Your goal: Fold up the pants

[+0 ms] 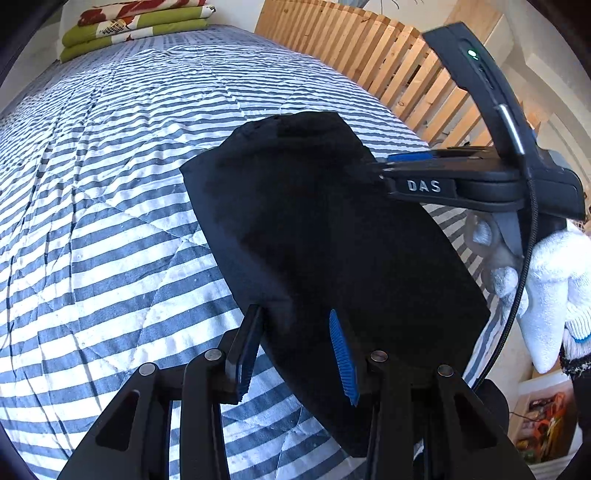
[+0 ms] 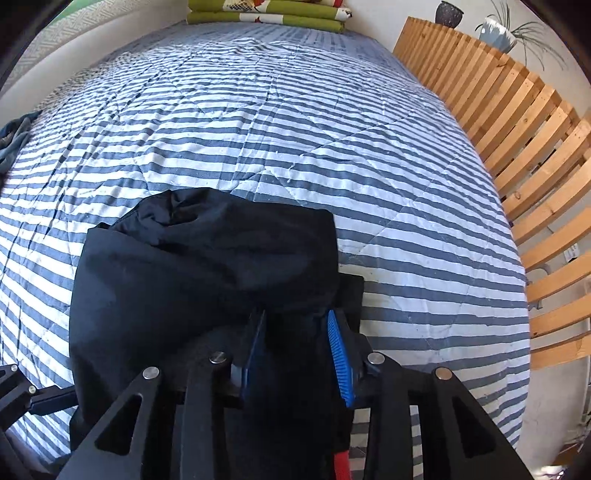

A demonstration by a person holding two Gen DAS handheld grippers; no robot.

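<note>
The black pants (image 1: 314, 229) are a thick folded bundle held over the striped bed. In the left wrist view my left gripper (image 1: 297, 354) grips the bundle's near end, with cloth filling the gap between its blue-padded fingers (image 1: 343, 358). My right gripper (image 1: 380, 171) comes in from the right and pinches the far right corner; a white-gloved hand (image 1: 554, 277) holds it. In the right wrist view the pants (image 2: 192, 266) bulge forward from my right gripper (image 2: 299, 354), which is shut on them. How the layers lie under the bundle is hidden.
A blue-and-white striped quilt (image 2: 295, 129) covers the bed. A slatted wooden frame (image 2: 517, 147) runs along its right side. Folded green blankets (image 2: 266, 14) lie at the far end. A blue-grey cloth (image 2: 14, 144) lies at the left edge. Potted plants (image 2: 498, 33) stand behind the slats.
</note>
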